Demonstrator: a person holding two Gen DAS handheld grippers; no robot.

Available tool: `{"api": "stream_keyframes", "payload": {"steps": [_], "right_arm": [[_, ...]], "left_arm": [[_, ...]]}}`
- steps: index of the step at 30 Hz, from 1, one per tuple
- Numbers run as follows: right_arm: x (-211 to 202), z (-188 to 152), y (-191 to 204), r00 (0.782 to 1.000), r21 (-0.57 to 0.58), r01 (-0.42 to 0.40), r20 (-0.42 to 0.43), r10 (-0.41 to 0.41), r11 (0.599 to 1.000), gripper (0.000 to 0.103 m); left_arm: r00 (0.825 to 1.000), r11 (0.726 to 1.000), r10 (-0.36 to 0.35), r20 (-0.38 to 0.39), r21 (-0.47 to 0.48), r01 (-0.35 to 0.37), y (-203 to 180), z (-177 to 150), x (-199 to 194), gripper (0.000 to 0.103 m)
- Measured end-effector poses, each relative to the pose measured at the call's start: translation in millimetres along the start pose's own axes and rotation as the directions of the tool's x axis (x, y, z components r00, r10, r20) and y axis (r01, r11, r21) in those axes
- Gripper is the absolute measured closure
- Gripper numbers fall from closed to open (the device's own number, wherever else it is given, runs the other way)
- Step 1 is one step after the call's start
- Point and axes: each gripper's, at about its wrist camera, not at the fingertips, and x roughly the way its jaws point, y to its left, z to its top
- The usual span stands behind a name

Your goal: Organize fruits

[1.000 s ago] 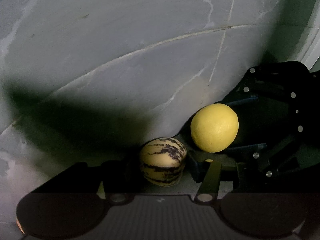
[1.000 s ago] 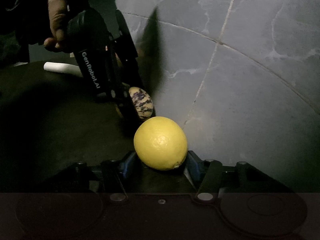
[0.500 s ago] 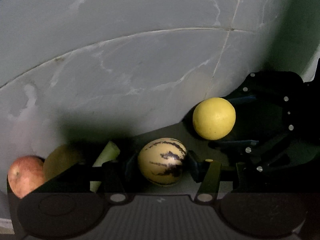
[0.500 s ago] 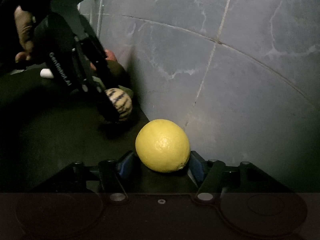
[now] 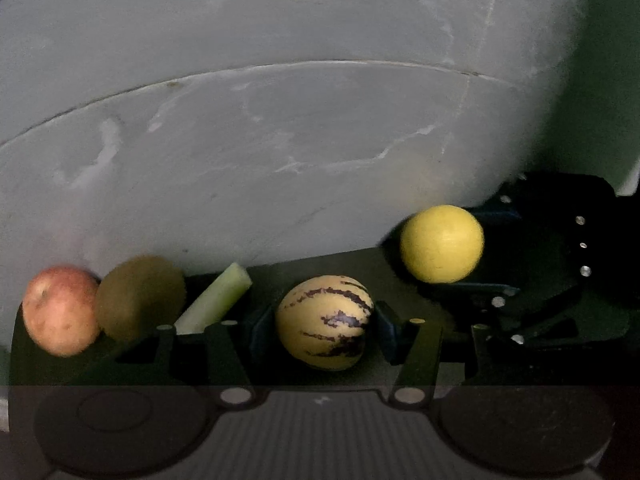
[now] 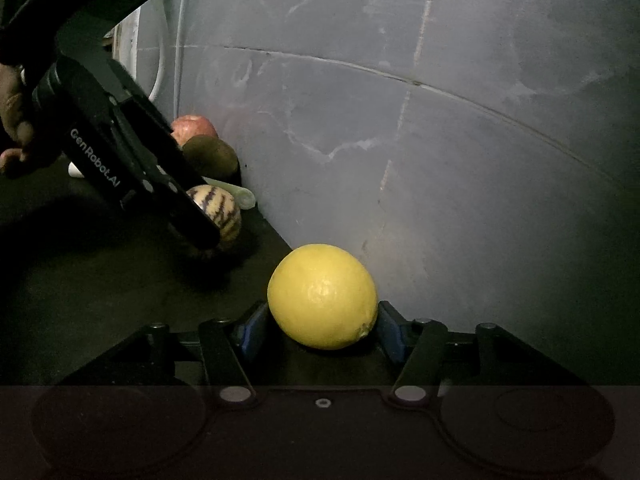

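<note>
Lemon (image 6: pixel 322 296) sits gripped in my right gripper (image 6: pixel 322 326); my left gripper (image 5: pixel 325 326) clamps the striped melon (image 5: pixel 324 322) near the wall (image 5: pixel 280 140).

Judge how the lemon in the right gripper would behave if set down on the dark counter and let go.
The lemon is rounded with only a small nub, so it would probably roll on the flat dark counter. Its pebbled rind suggests a fair grip for the blue pads. It looks firm, unlikely to dent.
</note>
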Motion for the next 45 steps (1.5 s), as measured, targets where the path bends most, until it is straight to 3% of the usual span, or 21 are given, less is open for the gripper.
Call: {"api": "stream_keyframes", "payload": {"steps": [7,18,36,42,45], "right_arm": [[-22.9,-7.5,-6.7,0.997,0.013,-0.071,-0.022,0.071,0.997,0.044],[-53.2,-16.9,-9.2,0.986,0.031,-0.156,-0.060,0.157,0.987,0.044],[-25.7,3.6,-20.8,0.955,-0.116,-0.297,-0.024,0.297,0.948,0.044],[-27.0,-2.1,-31.8,0.946,-0.058,-0.324,0.002,0.325,0.944,0.045],[-28.5,-4.6,-36.2,0.945,-0.008,-0.327,0.013,0.327,0.945,0.046]], "left_arm": [[0.999,0.996,-0.016,0.051,-0.085,0.020,-12.6,-26.6,-17.3,0.046],[0.998,0.992,-0.056,0.015,-0.108,0.058,-40.2,-45.7,-13.5,0.046],[0.999,0.993,-0.035,0.012,-0.111,0.036,-50.9,-38.3,-30.5,0.046],[0.999,0.987,-0.018,0.032,-0.162,0.023,-51.6,-42.2,-33.8,0.047],[0.998,0.971,-0.016,0.061,-0.238,0.030,-49.0,-47.2,-42.6,0.047]]}}
